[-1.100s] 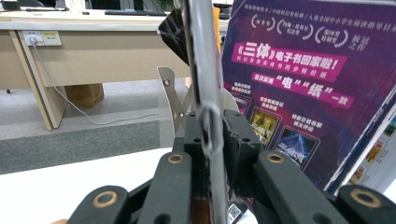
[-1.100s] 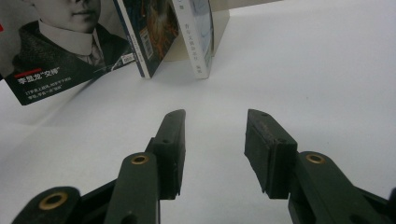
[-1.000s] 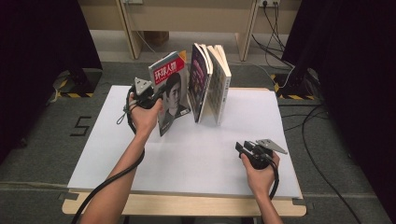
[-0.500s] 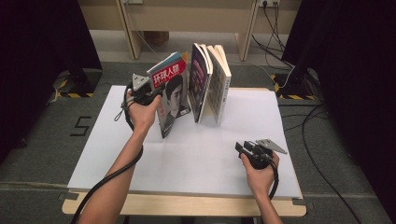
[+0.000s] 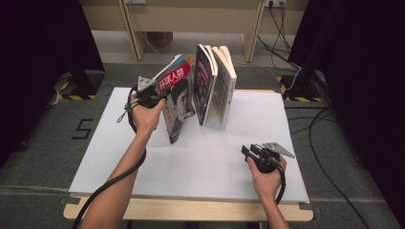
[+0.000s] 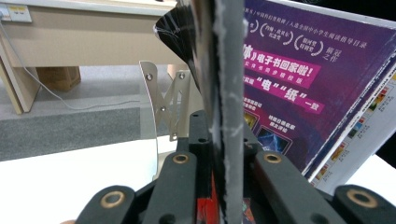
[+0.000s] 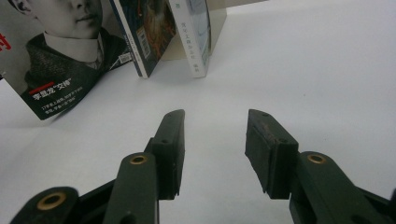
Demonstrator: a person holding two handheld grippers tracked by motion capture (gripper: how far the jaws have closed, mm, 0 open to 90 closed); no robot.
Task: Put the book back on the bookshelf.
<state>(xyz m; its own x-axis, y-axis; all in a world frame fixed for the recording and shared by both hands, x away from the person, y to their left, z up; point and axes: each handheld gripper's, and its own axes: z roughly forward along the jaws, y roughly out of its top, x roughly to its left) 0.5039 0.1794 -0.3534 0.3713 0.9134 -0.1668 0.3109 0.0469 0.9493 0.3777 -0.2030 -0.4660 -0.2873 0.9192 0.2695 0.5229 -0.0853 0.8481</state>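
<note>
A magazine (image 5: pixel 175 98) with a face on its cover stands tilted on the white table (image 5: pixel 143 162), its lower corner on the surface. My left gripper (image 5: pixel 161 94) is shut on the magazine's left edge; its jaws have just been closing on it. In the left gripper view the magazine's grey edge (image 6: pixel 229 93) runs up between the jaws of my left gripper (image 6: pixel 224 140). A purple book (image 5: pixel 203 81) leans upright just right of the magazine. My right gripper (image 5: pixel 248 151) rests open at the front right, with only bare table between the jaws of this right gripper (image 7: pixel 215 140).
More books (image 5: pixel 223 81) stand beside the purple book (image 6: pixel 299 93), propped by a metal bookend (image 6: pixel 163 102). Cables trail from both grippers. A wooden strip (image 5: pixel 191 210) runs along the table's front edge.
The left hand and the magazine have shifted only a little. The right gripper has stayed where it was, still open.
</note>
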